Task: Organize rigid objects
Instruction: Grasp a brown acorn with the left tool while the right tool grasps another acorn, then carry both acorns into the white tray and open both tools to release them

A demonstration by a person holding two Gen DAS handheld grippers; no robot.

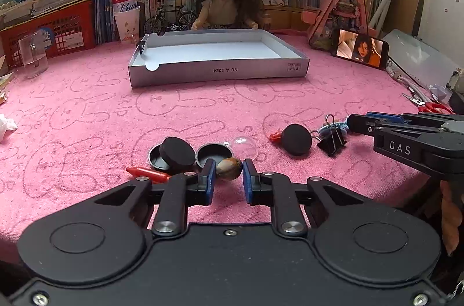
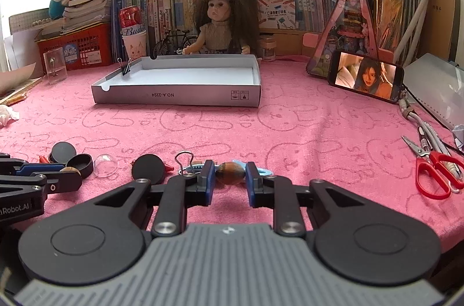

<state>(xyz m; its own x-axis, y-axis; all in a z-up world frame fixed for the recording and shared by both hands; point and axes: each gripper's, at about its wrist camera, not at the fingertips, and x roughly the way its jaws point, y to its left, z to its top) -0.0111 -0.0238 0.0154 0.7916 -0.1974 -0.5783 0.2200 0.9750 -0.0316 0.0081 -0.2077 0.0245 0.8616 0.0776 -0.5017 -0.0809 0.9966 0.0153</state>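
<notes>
In the left wrist view my left gripper [image 1: 229,175] is open around a brown polished stone [image 1: 229,168] lying on the pink cloth. Black round lids [image 1: 177,152], a red crayon [image 1: 149,174], a clear dome [image 1: 243,146], a black disc [image 1: 296,139] and a black binder clip [image 1: 332,140] lie nearby. In the right wrist view my right gripper [image 2: 230,175] is open around a brown acorn-like piece [image 2: 231,173]. The white box [image 2: 185,80] stands at the back with a binder clip [image 2: 126,68] on its left wall.
A doll [image 1: 224,1], books, a red basket [image 1: 55,30] and a clear cup [image 1: 32,55] line the back. A phone [image 2: 366,76] leans at the right. Red scissors [image 2: 433,172] lie at the right edge. Crumpled paper [image 2: 7,114] lies at the left.
</notes>
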